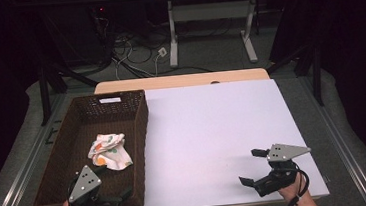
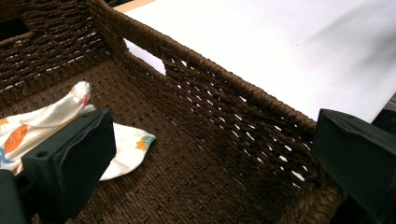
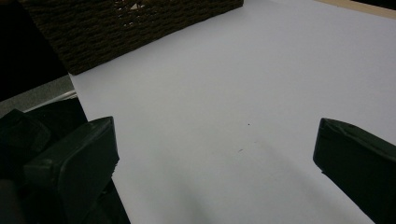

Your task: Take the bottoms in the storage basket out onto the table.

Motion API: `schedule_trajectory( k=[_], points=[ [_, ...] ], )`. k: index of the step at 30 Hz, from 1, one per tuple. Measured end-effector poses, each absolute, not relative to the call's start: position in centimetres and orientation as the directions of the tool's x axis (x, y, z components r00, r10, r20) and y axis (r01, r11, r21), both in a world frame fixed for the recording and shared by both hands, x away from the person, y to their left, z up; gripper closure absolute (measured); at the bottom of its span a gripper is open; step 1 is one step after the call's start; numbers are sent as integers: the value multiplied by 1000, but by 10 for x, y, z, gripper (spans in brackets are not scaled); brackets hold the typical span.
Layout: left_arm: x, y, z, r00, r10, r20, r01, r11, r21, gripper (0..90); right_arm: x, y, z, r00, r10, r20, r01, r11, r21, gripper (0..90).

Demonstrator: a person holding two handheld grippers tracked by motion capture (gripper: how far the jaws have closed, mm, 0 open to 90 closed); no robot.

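One basket (image 1: 140, 122), one cloth (image 1: 109, 151) (crumpled, printed), two grippers.

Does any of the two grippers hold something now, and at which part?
Nothing is held. The left gripper stands open inside the basket beside the cloth; the right gripper is open above the table.

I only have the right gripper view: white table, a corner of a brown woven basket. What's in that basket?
Observer: A crumpled white cloth with orange and green prints lies on the floor of the basket.
Operator: Where's the left gripper?
Observer: The left gripper sits inside the basket at its near end, just short of the cloth.
Operator: Is it holding the cloth?
Observer: No. In the left gripper view its fingers stand wide open, and the cloth lies beside and behind the left one, not between them.
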State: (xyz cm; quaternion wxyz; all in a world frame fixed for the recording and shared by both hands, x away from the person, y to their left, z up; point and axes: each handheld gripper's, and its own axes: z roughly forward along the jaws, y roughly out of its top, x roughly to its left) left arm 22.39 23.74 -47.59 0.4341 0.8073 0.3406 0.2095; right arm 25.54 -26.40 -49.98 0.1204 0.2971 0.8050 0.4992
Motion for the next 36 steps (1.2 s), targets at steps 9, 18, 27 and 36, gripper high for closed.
schedule_trajectory(
  k=[9, 18, 27, 36],
  points=[
    [224, 237, -475, 687, 726, 38, 371, -395, 840, 2, 256, -264, -500, -790, 604, 107, 365, 322, 874, 0],
    [227, 240, -466, 687, 726, 15, 391, -388, 834, 2, 256, -264, -500, -791, 602, 108, 369, 329, 869, 0],
    [236, 245, -457, 675, 737, -33, 431, -357, 829, 2, 258, -264, -503, -787, 605, 122, 386, 328, 862, 0],
    [247, 239, -458, 687, 725, -43, 470, -398, 788, 2, 258, -264, -502, -779, 611, 139, 396, 308, 865, 0]
  ],
)
